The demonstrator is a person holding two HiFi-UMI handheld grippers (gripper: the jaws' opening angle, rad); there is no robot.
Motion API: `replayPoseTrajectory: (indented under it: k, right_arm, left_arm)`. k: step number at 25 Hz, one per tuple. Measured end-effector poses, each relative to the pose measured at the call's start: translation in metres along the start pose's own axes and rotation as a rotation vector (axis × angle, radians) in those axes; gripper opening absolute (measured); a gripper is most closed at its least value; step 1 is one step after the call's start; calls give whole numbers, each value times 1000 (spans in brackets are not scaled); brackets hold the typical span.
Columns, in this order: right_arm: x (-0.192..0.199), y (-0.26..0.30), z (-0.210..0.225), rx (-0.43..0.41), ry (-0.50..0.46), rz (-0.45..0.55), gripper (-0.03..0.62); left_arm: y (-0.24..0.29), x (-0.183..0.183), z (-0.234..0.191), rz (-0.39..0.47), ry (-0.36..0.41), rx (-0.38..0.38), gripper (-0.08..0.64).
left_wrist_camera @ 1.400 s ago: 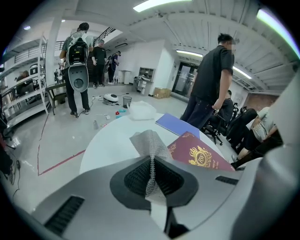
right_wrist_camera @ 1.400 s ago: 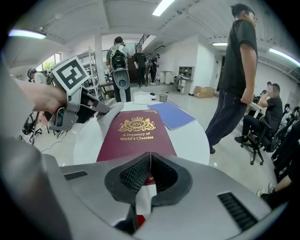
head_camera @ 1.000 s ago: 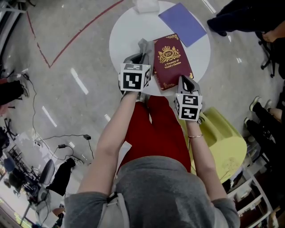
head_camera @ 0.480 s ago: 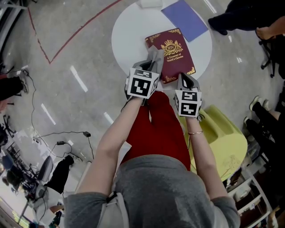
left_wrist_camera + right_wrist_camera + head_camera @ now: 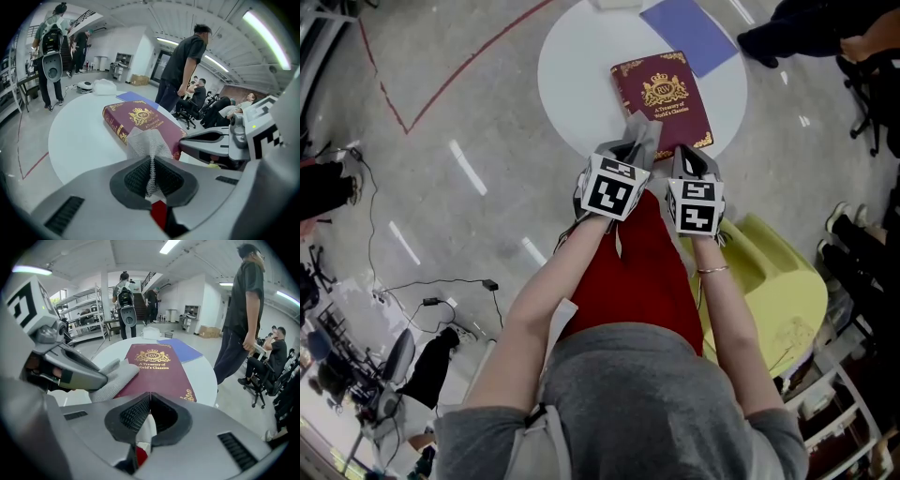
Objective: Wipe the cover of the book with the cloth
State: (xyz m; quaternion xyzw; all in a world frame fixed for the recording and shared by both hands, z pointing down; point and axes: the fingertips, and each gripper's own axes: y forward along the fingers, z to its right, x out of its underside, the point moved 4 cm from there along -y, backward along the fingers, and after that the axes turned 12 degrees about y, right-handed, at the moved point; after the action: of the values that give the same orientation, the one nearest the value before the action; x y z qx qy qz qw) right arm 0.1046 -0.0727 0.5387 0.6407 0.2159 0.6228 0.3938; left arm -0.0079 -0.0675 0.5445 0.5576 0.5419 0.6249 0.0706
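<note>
While the person's forearms stretch out over a red-clad lap, the two tools sit side by side at the near edge of the round white tabletop (image 5: 577, 75). The left tool (image 5: 628, 155) is clamped tight on a grey mesh cloth (image 5: 643, 131). The cloth's free end fans out past the jaws and lies on the near left part of the maroon book (image 5: 663, 92). The right tool (image 5: 689, 161), just to the right, has its jaws pressed together with nothing between them, at the book's near edge (whether it touches the cover I cannot tell). The book lies flat, gold crest and title facing up. Beyond it, a blue sheet (image 5: 689, 23) rests at the far right rim. A person in dark clothes (image 5: 243, 310) stands past the tabletop.
</note>
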Motion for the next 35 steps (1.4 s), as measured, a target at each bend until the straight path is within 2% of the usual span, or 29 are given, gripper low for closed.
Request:
replayPoseTrajectory:
  k: [12,22,35]
  right_arm:
    - [3,-6,-6,6,21,18,29]
    - [14,-35,-8,18,107,76,29]
    - [8,-79,-22,19,203,179,29]
  left_arm:
    - [-10,25,33,-50,45,75,25]
    - [-33,36,51,-48,80,121,25]
    - [-73,19,42,64,134,96,25]
